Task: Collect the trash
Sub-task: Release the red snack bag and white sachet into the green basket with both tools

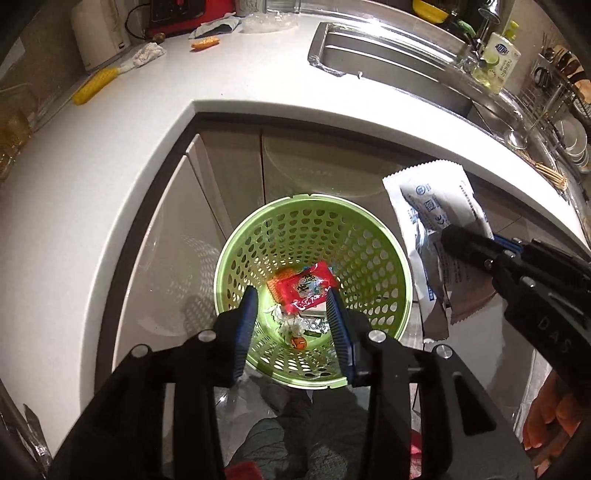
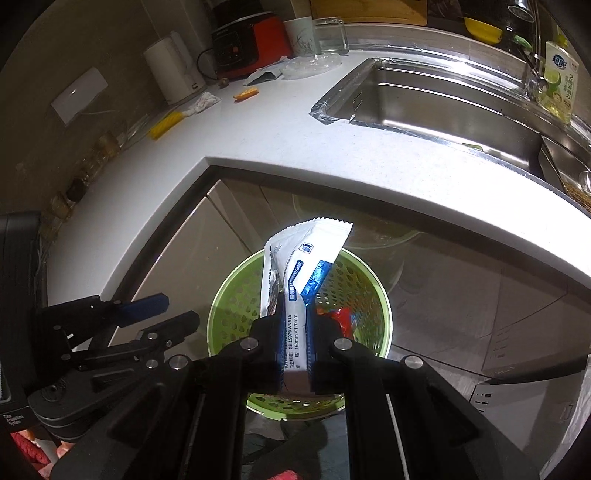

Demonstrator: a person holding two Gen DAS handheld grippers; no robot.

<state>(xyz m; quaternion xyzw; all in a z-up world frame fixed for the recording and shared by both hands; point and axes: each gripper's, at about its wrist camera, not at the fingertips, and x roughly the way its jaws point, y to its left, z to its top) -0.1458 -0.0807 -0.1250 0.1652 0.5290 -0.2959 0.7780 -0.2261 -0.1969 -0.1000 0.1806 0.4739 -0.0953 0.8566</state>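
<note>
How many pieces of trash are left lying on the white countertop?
3: an orange snack wrapper near the red appliance, a crumpled white tissue beside it, and a yellow wrapper further left. Others may be hidden.

White L-shaped desk (image 1: 258,85) w/ steel sink (image 1: 399,55) set in at right. Lying on it: yellow corn cob (image 1: 94,85), crumpled white paper (image 1: 147,54), small orange wrapper (image 1: 205,43), clear plastic film (image 1: 266,23), white kettle (image 1: 98,33), red-black appliance (image 1: 173,16). Green basket (image 1: 369,236) is sitting on floor (image 1: 236,402) below desk edge.
</note>
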